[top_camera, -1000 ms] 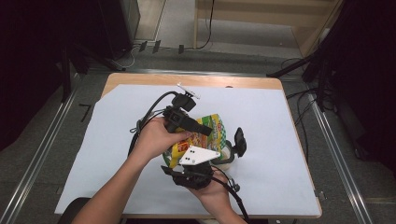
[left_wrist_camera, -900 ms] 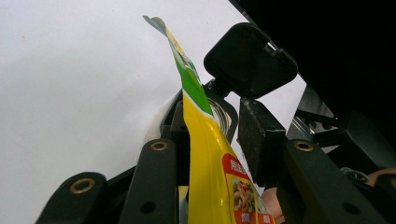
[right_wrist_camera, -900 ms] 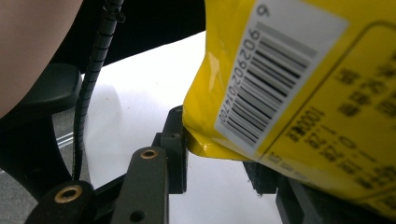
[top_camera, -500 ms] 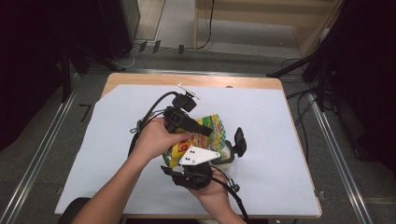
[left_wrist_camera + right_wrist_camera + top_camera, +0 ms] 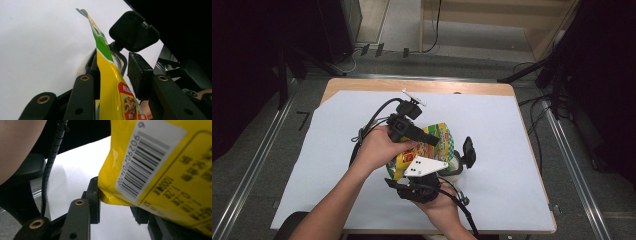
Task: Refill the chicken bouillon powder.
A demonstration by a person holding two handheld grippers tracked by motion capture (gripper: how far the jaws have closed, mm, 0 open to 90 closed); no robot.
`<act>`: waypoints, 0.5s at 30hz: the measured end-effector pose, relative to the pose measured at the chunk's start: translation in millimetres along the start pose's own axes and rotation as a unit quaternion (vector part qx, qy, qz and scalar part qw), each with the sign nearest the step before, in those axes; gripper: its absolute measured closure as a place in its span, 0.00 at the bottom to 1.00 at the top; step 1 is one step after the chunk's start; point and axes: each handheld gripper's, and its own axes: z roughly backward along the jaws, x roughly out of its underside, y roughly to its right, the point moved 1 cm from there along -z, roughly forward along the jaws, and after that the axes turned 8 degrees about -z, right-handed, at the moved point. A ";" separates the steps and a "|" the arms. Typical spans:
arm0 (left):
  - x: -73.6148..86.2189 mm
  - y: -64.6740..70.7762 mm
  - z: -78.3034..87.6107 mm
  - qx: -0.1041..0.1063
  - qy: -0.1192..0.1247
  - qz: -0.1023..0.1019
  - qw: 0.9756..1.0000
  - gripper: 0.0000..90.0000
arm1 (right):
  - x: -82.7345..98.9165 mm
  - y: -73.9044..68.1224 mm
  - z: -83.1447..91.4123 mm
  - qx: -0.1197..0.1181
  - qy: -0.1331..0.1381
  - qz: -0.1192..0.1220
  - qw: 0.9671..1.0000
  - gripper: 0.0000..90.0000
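Bare sheet (image 5: 512, 150) all around pouch (image 5: 439, 137)

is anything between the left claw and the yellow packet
Nothing visible. The yellow packet already stands between the left claw's jaws, edge-on, with no other object between. The right claw has the packet's bottom corner.

The snack bag (image 5: 432, 145) is a glossy yellow pouch with a green band near its top edge and a red panel bearing a food picture. Its back face carries a white barcode label (image 5: 152, 152) and printed text. The bag stands on edge above the white-covered bench (image 5: 512, 130), near the middle, its flat top seal (image 5: 96, 32) uppermost. The lower corner (image 5: 110, 197) is creased and slightly dented.
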 end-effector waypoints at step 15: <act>-0.1 1.8 -0.7 0.000 0.003 -0.004 1.000 0.76 | 2.5 -0.2 -1.1 0.006 0.006 -0.002 1.000 0.73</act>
